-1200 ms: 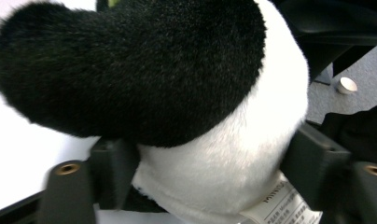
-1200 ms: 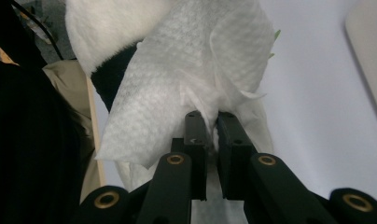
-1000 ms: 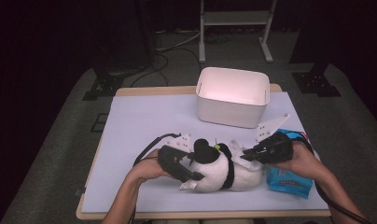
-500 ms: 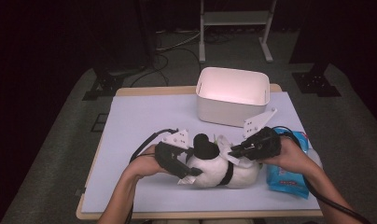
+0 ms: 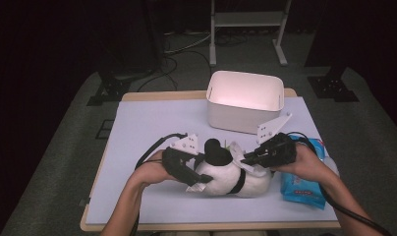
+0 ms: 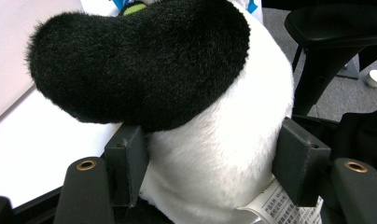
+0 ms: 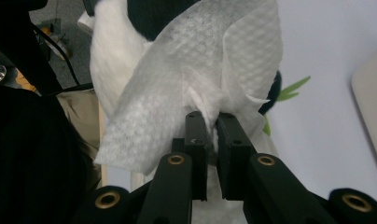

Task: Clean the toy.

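A black-and-white plush panda (image 5: pixel 231 174) lies on its side at the front middle of the table. My left gripper (image 5: pixel 202 178) holds its left end; in the left gripper view both jaws press into the white fur (image 6: pixel 214 154) under a black limb (image 6: pixel 140 60). My right gripper (image 5: pixel 245 160) is shut on a white wet wipe (image 7: pixel 196 79), held against the panda's upper right side (image 5: pixel 249 164). In the right gripper view the wipe fans out over the plush (image 7: pixel 112 51).
A white plastic bin (image 5: pixel 245 101) stands at the back right of the pale mat (image 5: pixel 152 123). A blue pack of wipes (image 5: pixel 302 189) lies at the front right, under the right hand. The mat's left part is bare.
My right gripper has moved left from over the blue pack to the panda, carrying the wipe. The left gripper stays on the plush.
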